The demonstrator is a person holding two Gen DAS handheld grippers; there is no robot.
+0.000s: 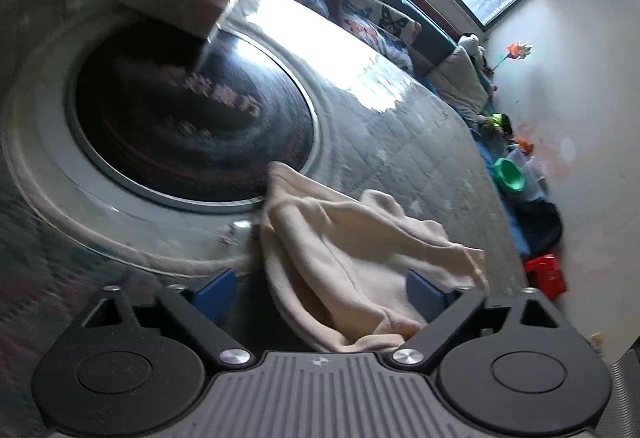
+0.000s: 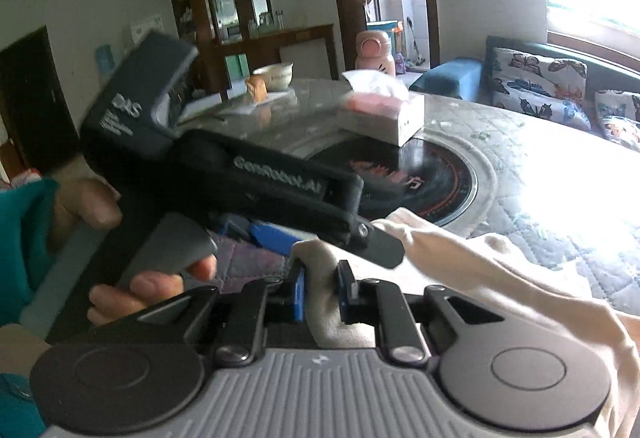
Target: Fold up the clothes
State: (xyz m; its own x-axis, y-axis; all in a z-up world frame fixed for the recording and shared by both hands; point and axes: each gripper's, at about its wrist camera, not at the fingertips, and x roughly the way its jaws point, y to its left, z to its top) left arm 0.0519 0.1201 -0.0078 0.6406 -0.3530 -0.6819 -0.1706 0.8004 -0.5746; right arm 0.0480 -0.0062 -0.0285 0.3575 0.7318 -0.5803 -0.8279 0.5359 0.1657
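A cream garment point(image 1: 352, 238) lies crumpled on the quilted round table point(image 1: 400, 126), beside the black centre disc point(image 1: 192, 126). My left gripper point(image 1: 320, 294) is open wide, its blue pads point(image 1: 212, 296) standing either side of the cloth without pressing on it. In the right wrist view my right gripper point(image 2: 322, 296) is shut on a bunched fold of the cream garment point(image 2: 480, 262), which trails off to the right over the table point(image 2: 540, 174). The left gripper point(image 2: 260, 234) crosses just ahead of it, held by a hand point(image 2: 152, 286) in a teal sleeve.
A tissue box point(image 2: 380, 114) stands at the far rim of the black disc point(image 2: 432, 178). Beyond it are a bowl point(image 2: 276, 76) and a pink bottle point(image 2: 374, 52). A sofa with butterfly cushions point(image 2: 536, 78) runs along the table's far side under a bright window.
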